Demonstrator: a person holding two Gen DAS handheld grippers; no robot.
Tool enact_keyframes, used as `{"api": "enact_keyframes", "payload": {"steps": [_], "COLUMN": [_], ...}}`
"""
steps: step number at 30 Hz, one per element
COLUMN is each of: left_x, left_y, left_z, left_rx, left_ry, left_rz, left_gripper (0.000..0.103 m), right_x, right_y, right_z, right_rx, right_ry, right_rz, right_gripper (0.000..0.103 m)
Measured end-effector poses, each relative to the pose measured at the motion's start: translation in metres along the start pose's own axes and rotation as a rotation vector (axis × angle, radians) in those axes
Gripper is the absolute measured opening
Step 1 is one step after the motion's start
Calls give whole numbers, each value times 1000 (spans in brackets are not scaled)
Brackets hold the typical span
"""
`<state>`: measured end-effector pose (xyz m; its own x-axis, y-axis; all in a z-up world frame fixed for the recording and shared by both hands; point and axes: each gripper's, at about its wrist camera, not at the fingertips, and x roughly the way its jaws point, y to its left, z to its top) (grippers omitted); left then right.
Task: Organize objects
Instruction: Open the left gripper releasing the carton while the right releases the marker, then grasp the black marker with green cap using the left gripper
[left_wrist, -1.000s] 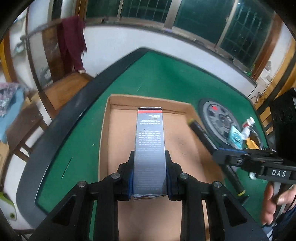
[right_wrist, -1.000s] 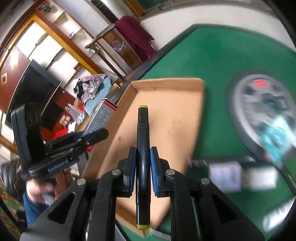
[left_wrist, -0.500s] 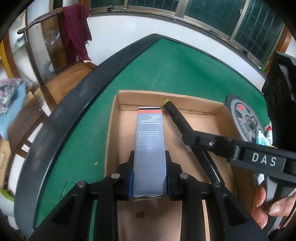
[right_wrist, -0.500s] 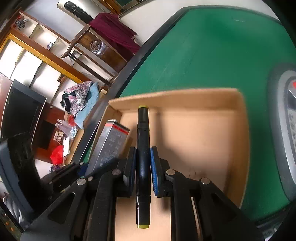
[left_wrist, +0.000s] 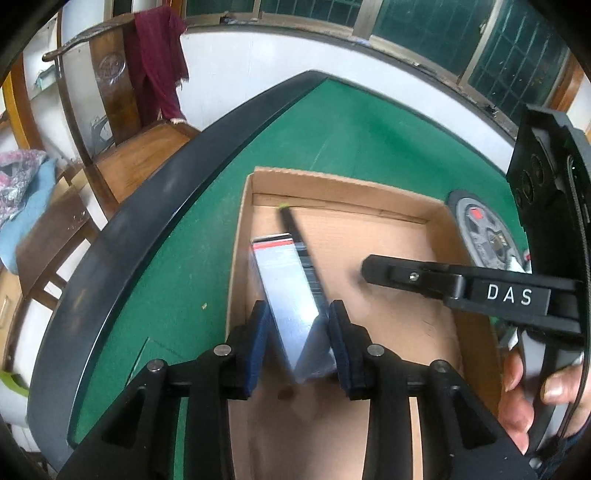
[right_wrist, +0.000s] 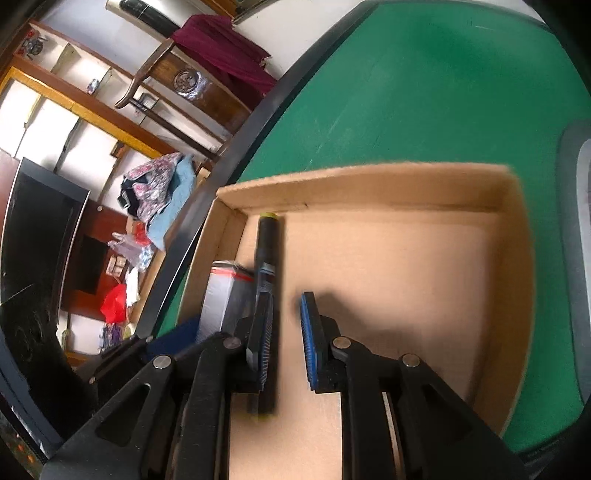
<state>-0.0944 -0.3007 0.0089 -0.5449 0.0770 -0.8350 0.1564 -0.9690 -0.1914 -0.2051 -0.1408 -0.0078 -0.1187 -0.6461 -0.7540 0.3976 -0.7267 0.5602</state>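
A shallow cardboard tray (left_wrist: 347, 188) lies on the green table. My left gripper (left_wrist: 297, 321) hovers over the tray's left side. Its jaws are opening, and a tall silver box with a red end (left_wrist: 291, 291) leans tilted and blurred between the pads, with gaps on both sides. A black marker with a yellow-green tip (left_wrist: 295, 229) lies just right of the box, pointing at the far wall. In the right wrist view my right gripper (right_wrist: 286, 332) stands open over the tray (right_wrist: 369, 181). The marker (right_wrist: 267, 247) rests along its left pad, loose, beside the box (right_wrist: 221, 291).
A round grey weight plate (left_wrist: 484, 236) lies right of the tray with small items on it. The table's black rim (left_wrist: 147, 206) curves along the left. Beyond it stands a wooden chair with a maroon cloth (left_wrist: 155, 66). A person's hand (left_wrist: 524, 387) grips the right tool.
The right gripper swung in over the tray, then its jaws parted and the marker dropped beside the box. The left jaws have spread and the box has tipped over to the left.
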Motion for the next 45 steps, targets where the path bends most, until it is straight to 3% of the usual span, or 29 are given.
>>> {"api": "enact_keyframes", "payload": {"steps": [4,6,8,13,17,19,23,25,26,28,29,35,37,41,45], "left_x": [-21,-25,-24,-20,-29,-32,-45,-62,-70,-82,-87,-81,-74,-52,-33], "left_y": [-18,-24,-31,-34,-28,-30,-38,-48,-55,-76,-89,-188,-212,-239,-249], "left_z": [-19,-27,-33,-46,-50,-52,-56,-63,-68,-82,-91,-163,-180,-184,-178], "left_rx": [34,40,67,87,49,78,83,98,118,176,218,608,707,762,761], "left_ry": [-64,-90,-100,-110,-99,-94,-138,-182,-199,-205,-200,-66,-37,64,62], "left_rz": [-51,-55,-32,51,53,78,98,72,59,4,-34,-225,-235,-251,-136], "left_gripper": [30,38,45,45,45,45,45,45,45,45,45,45,45,45,46], "right_x": [-37,-65,-91,-150,-187,-202,-224,-240,-247,-255,-258,-265,-266,-265,-274], "right_y": [-1,-5,-9,-38,-79,-106,-131,-139,-143,-151,-154,-168,-171,-176,-181], "right_z": [-19,-38,-59,-112,-150,-166,-176,-182,-187,-192,-195,-202,-204,-206,-207], "right_rx": [-59,-86,-112,-132,-118,-100,-57,-42,-39,-28,-20,20,26,44,60], "right_ry": [-30,-50,-67,-113,-127,-129,-177,-232,-258,-274,-288,-326,-327,-328,-355], "right_rz": [21,41,53,53,-44,-113,-141,-137,-133,-135,-122,-56,-40,-24,-21], "right_gripper": [14,14,16,17,17,17,17,17,18,35,38,39,39,39,39]}}
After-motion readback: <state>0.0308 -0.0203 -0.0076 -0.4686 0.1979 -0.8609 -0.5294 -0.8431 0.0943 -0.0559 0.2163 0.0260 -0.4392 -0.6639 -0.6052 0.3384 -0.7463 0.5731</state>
